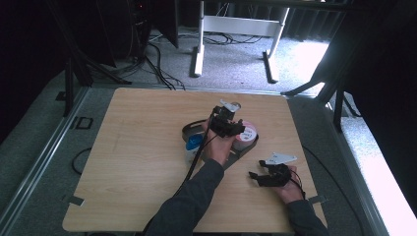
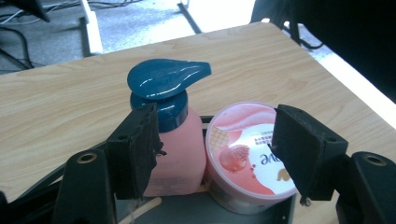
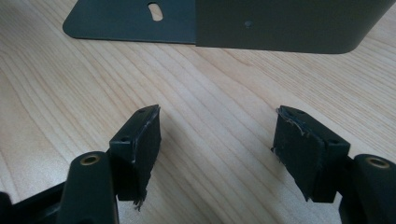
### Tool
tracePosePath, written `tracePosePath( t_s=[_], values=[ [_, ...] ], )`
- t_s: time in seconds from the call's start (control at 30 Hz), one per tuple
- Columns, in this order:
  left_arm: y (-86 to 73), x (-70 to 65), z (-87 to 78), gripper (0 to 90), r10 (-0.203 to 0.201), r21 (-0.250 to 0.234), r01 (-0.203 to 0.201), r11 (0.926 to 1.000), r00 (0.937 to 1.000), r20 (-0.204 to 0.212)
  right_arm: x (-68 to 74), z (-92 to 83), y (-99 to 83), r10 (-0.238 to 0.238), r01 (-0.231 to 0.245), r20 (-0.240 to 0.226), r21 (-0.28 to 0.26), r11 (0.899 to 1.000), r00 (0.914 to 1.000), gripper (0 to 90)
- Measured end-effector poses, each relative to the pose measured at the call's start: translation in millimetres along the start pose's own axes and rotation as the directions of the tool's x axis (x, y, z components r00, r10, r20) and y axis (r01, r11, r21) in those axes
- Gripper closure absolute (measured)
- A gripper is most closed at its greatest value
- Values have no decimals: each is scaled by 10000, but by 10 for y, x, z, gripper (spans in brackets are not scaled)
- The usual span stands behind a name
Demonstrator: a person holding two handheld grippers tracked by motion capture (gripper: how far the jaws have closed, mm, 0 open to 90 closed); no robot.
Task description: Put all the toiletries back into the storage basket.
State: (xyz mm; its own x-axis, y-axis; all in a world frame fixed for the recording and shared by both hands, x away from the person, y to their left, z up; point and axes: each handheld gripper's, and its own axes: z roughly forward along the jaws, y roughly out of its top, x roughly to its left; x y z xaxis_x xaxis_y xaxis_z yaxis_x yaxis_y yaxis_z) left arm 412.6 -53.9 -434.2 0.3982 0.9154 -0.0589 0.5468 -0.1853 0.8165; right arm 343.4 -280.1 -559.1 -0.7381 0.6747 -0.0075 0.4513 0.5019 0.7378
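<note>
A pink pump bottle (image 2: 173, 144) with a dark blue pump head stands beside a pink lidded tub (image 2: 247, 156) in a dark grey tray (image 2: 196, 210). My left gripper (image 2: 217, 140) is open just in front of them, one jaw at the bottle and the other at the tub, gripping nothing. In the high view that left gripper (image 1: 227, 124) hovers over the tray (image 1: 188, 130) next to the tub (image 1: 245, 135). My right gripper (image 1: 256, 171) rests low near the table's front right, open and empty (image 3: 217, 128) over bare wood, facing the tray's wall (image 3: 275, 23).
A blue-topped container (image 1: 193, 143) stands at the tray's left, beside the left wrist. The wooden table (image 1: 137, 147) has broad bare room on its left half. Beyond its far edge are cables and a white desk frame (image 1: 236, 24) on the floor.
</note>
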Motion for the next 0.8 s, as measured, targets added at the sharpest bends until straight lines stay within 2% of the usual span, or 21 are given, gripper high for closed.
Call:
tracePosePath(
  t_s=[0.07,0.17,0.33,0.4,0.43,0.6,0.8],
  values=[
    [0,6,-16,323,36,13,-36,10000,10000,39,1,0,0,14,-14,-3,-7,10000,10000,318],
    [-5,26,-110,324,141,-46,-139,9999,9992,381,0,0,0,0,0,-7,5,10000,10000,318],
    [-12,50,-228,333,241,-184,-228,9996,9971,722,0,0,0,-3,3,-6,1,10000,10000,317],
    [-12,50,-228,333,241,-184,-228,9996,9971,722,1,0,0,6,-6,-5,5,10000,10000,317],
    [-7,67,-267,333,342,-102,-334,9994,9952,921,3,0,0,13,-13,-6,7,10000,10000,318],
    [-14,109,-328,327,742,55,-754,9971,9902,1185,4,0,1,12,-12,-11,10,10000,10000,316],
    [-39,184,-439,328,884,15,-897,9960,9839,1556,4,-1,1,8,-8,-12,14,10000,10000,315]
  ],
)
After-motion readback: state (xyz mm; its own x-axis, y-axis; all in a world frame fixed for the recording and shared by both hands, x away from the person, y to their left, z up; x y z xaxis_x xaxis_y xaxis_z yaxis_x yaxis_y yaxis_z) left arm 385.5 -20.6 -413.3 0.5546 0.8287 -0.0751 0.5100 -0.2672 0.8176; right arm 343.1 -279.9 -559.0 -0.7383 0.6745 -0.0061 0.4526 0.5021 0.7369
